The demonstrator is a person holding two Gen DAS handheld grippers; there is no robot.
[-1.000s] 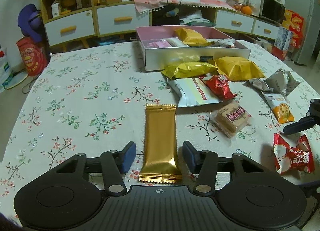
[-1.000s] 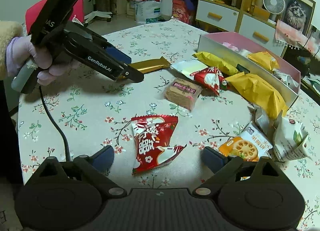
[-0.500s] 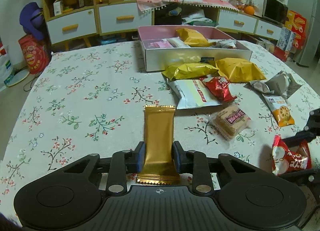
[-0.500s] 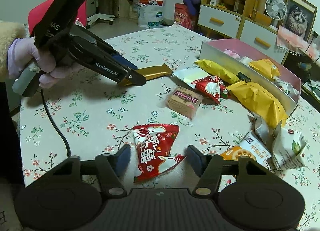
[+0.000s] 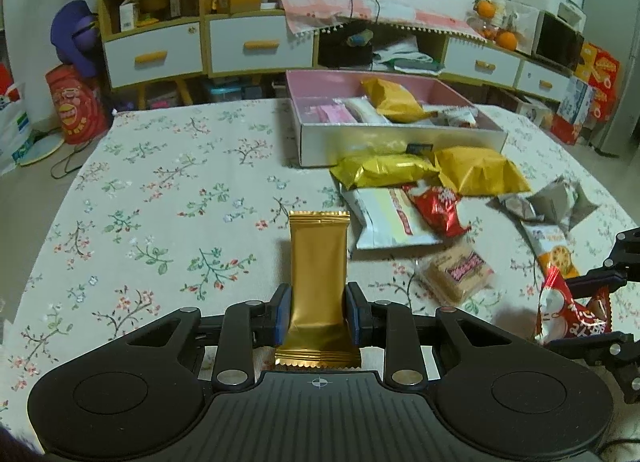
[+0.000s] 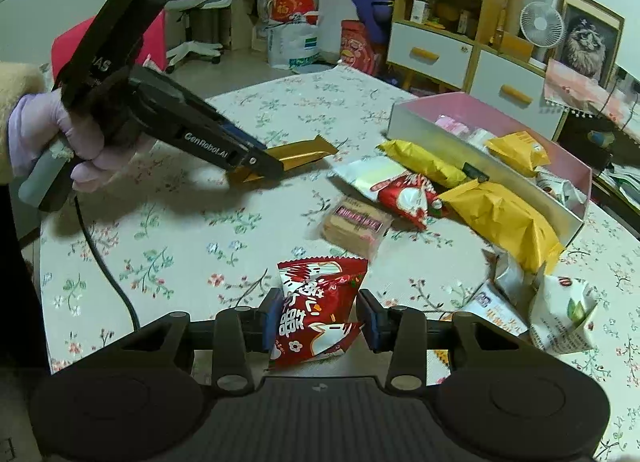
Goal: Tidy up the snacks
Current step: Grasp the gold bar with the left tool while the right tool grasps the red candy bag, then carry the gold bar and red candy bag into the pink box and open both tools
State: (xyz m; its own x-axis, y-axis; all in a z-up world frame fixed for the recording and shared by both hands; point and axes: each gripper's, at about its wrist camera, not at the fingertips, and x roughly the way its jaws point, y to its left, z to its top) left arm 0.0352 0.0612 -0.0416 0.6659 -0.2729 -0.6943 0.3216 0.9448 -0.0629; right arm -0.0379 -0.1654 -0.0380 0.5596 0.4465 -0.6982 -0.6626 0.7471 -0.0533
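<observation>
My left gripper [image 5: 316,316] is shut on a long gold snack bar [image 5: 318,282] and holds it lifted a little off the floral tablecloth; the bar also shows in the right wrist view [image 6: 296,153]. My right gripper [image 6: 320,322] is shut on a red snack packet [image 6: 318,312], raised just above the table; the packet also shows in the left wrist view [image 5: 568,316]. The pink-lined box [image 5: 400,139] stands at the far side and holds a yellow bag and small pink and white packets.
Loose snacks lie before the box: two yellow bags [image 5: 476,175], a white packet [image 5: 384,217], a small red packet [image 5: 434,203], a wafer pack [image 5: 456,272], an orange cracker packet [image 5: 554,250] and crumpled grey wrappers [image 5: 556,203]. Cabinets stand behind the table.
Both grippers went from open to shut, the left on the gold bar and the right on the red packet. Both snacks have risen slightly off the table.
</observation>
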